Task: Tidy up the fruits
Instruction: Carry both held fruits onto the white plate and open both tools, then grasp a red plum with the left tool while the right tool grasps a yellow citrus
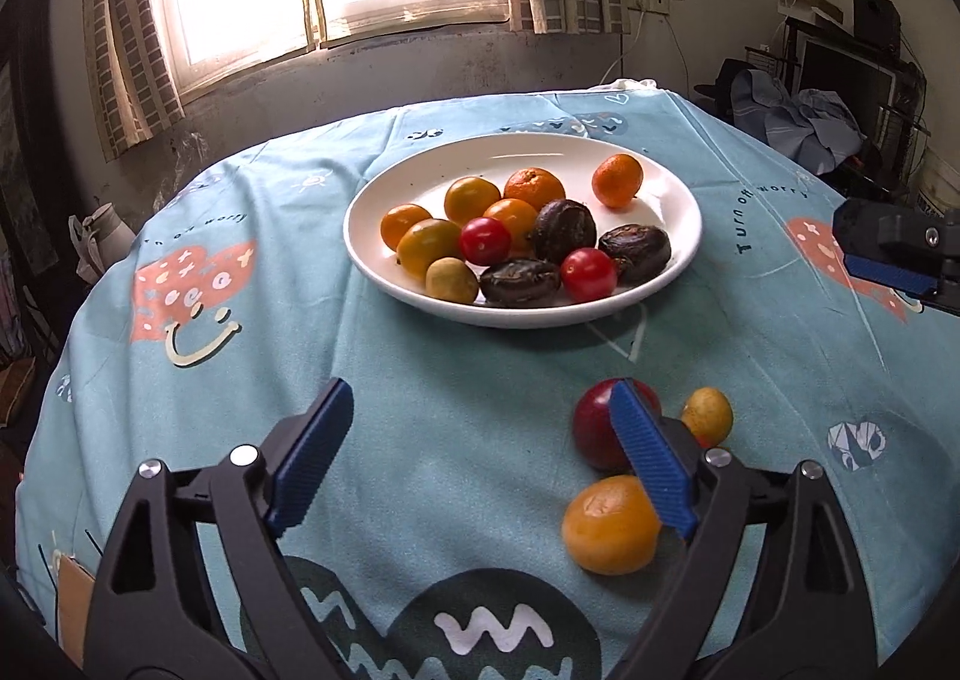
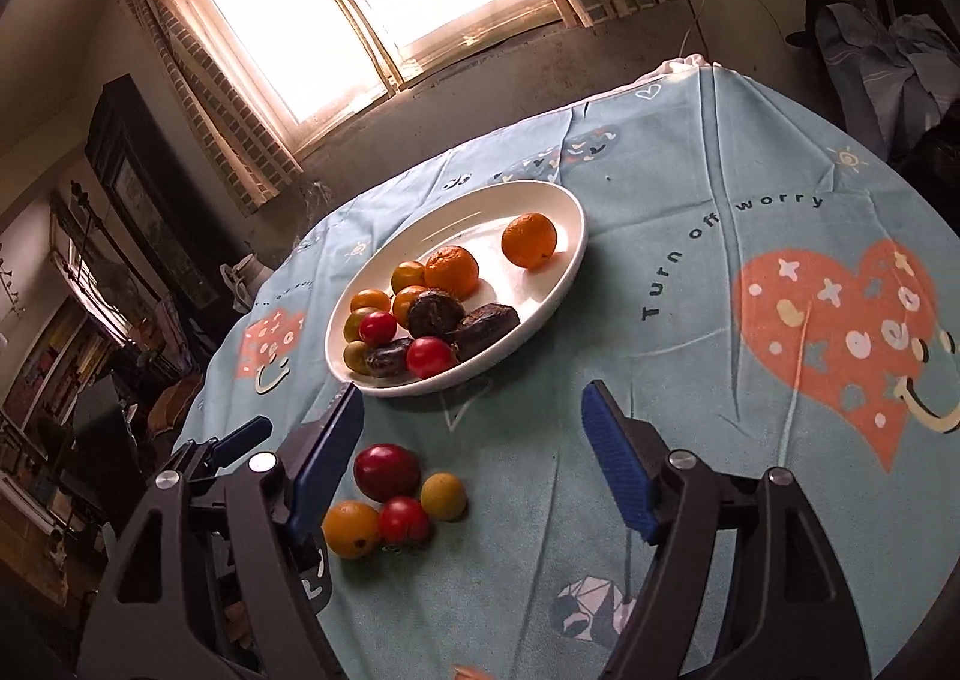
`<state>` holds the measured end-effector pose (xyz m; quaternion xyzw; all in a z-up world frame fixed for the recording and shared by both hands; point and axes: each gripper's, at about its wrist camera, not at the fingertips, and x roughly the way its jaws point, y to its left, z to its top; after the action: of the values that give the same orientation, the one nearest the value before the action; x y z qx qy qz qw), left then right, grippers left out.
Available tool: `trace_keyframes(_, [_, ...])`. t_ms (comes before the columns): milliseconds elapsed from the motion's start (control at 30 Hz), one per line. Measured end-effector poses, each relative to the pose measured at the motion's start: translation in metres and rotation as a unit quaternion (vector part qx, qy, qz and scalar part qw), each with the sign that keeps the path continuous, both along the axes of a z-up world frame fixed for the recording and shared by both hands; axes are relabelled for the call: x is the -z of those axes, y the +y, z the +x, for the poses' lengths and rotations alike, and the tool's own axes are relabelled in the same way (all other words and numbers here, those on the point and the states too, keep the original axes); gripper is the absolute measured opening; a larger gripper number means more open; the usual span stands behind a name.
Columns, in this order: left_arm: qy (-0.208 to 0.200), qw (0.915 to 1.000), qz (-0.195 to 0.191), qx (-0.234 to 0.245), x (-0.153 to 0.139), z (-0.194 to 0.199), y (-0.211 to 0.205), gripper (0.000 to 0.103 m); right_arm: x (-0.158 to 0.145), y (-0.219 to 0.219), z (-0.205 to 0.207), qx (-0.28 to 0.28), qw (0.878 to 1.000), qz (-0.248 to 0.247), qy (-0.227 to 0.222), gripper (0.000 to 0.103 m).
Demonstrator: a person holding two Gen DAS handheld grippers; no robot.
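1. Loose fruit on the cloth: four pieces in a tight cluster near the table's front edge, well apart from the plate. They are a large dark-red fruit (image 2: 386,471), a small red tomato (image 2: 403,520), an orange-yellow fruit (image 2: 351,529) and a small yellow-green fruit (image 2: 443,495). All four touch or nearly touch. Judged as a group set aside in sorting, or still awaiting the plate; which of the two cannot be told.
2. White plate (image 1: 384,260): round, shallow, at the table's centre. It holds two mandarins, several orange-yellow fruits, two red tomatoes, one yellow-green fruit and three dark brown, wrinkled fruits. Most are crowded toward the near side, like beside like only in part, so the sorting appears unfinished.
3. Left gripper (image 1: 480,452): jaws wide apart, nothing between them but bare cloth. Its right-hand finger (image 1: 651,464) passes in front of the dark-red fruit; contact cannot be confirmed. It holds nothing.
4. Right gripper (image 2: 474,464): jaws parted, empty. The cluster lies between them, toward its left finger (image 2: 324,464), with no pad pressing on any fruit.
5. Tablecloth (image 1: 456,380): pale blue, printed with hearts and lettering, covering the round table; soft enough to stop round fruit rolling.
6. Surroundings: bright window with patterned curtains behind.
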<state>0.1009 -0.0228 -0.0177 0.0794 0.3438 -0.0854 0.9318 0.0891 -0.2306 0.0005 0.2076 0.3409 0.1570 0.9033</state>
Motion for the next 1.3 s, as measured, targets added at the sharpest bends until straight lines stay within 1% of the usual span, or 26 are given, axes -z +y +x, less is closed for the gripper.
trace_keyframes(67, [0.004,1.0,0.002,0.008,0.003,0.002,-0.006,0.092,0.002,-0.001,0.003,0.001,1.0,0.006,0.007,0.075])
trace_keyframes(133, [0.007,0.9998,0.008,0.016,0.006,0.004,-0.011,0.093,0.003,-0.001,0.003,0.002,1.0,0.002,0.013,0.075])
trace_keyframes(267, [0.009,0.9997,0.005,0.021,0.009,0.009,-0.015,0.097,0.003,0.001,0.002,0.001,1.0,-0.002,0.012,0.075])
trace_keyframes(333, [0.004,0.9997,0.015,0.019,0.009,0.01,-0.014,0.099,0.002,0.001,0.002,0.002,1.0,-0.004,0.01,0.075])
trace_keyframes(433, [-0.024,0.9987,0.045,-0.009,0.005,0.009,-0.002,0.101,0.004,-0.001,0.002,0.006,1.0,-0.006,0.012,0.075])
trace_keyframes(467, [-0.029,0.9976,0.055,-0.031,0.004,0.01,0.007,0.101,0.005,-0.002,0.003,0.008,1.0,-0.005,0.014,0.075])
trace_keyframes(500, [-0.025,0.996,0.065,-0.056,0.005,0.013,0.018,0.101,0.005,-0.003,0.003,0.009,1.0,-0.004,0.015,0.075])
trace_keyframes(533, [-0.016,0.9949,0.064,-0.077,0.005,0.016,0.03,0.1,0.005,-0.004,0.003,0.009,1.0,-0.001,0.015,0.075])
trace_keyframes(567, [-0.009,0.9945,0.05,-0.092,0.005,0.018,0.041,0.1,0.005,-0.004,0.003,0.01,1.0,0.001,0.014,0.075])
trace_keyframes(633, [-0.005,0.9949,0.003,-0.1,-0.001,0.017,0.058,0.1,0.003,-0.005,0.002,0.008,1.0,0.002,0.01,0.075])
trace_keyframes(667, [-0.008,0.9949,-0.015,-0.099,-0.004,0.014,0.062,0.1,0.003,-0.005,0.001,0.008,1.0,0.002,0.008,0.075])
trace_keyframes(700, [-0.011,0.9954,-0.023,-0.092,-0.006,0.01,0.061,0.1,0.003,-0.005,0.001,0.007,1.0,0.003,0.008,0.075])
trace_keyframes(733, [-0.014,0.9963,-0.019,-0.082,-0.006,0.007,0.057,0.1,0.003,-0.005,0.001,0.006,1.0,0.002,0.009,0.075])
trace_keyframes(767, [-0.015,0.9972,-0.005,-0.073,-0.004,0.005,0.051,0.1,0.004,-0.004,0.002,0.006,1.0,0.003,0.011,0.075])
trace_keyframes(867, [-0.016,0.9967,0.058,-0.055,0.007,-0.001,0.032,0.1,0.006,-0.004,0.003,0.005,1.0,0.002,0.015,0.075])
trace_keyframes(900, [-0.014,0.9972,0.062,-0.04,0.01,-0.005,0.028,0.1,0.006,-0.003,0.003,0.004,1.0,0.002,0.016,0.075])
trace_keyframes(967, [-0.007,0.9978,0.061,-0.023,0.012,-0.013,0.027,0.1,0.007,-0.003,0.004,0.003,1.0,0.003,0.018,0.075])
trace_keyframes(1033, [-0.011,0.9976,0.062,-0.029,0.011,-0.022,0.031,0.1,0.008,-0.002,0.004,0.001,1.0,0.003,0.019,0.075])
trace_keyframes(1067, [-0.011,0.9978,0.056,-0.032,0.01,-0.025,0.036,0.1,0.008,-0.001,0.004,-0.001,1.0,0.004,0.02,0.075])
trace_keyframes(1133, [-0.002,0.9986,0.033,-0.04,0.009,-0.026,0.046,0.1,0.008,0.0,0.004,-0.004,1.0,0.003,0.02,0.075])
trace_keyframes(1167, [0.005,0.9988,0.019,-0.046,0.009,-0.025,0.051,0.1,0.008,0.001,0.004,-0.005,1.0,0.002,0.02,0.075])
trace_keyframes(1233, [0.021,0.9984,-0.004,-0.053,0.012,-0.019,0.058,0.094,0.008,0.003,0.003,-0.009,1.0,0.0,0.018,0.075])
trace_keyframes(1267, [0.029,0.9981,-0.01,-0.053,0.014,-0.017,0.06,0.085,0.008,0.004,0.003,-0.01,1.0,-0.001,0.019,0.075])
trace_keyframes(1300, [0.036,0.998,-0.013,-0.05,0.016,-0.017,0.06,0.079,0.008,0.005,0.003,-0.011,1.0,-0.002,0.02,0.075])
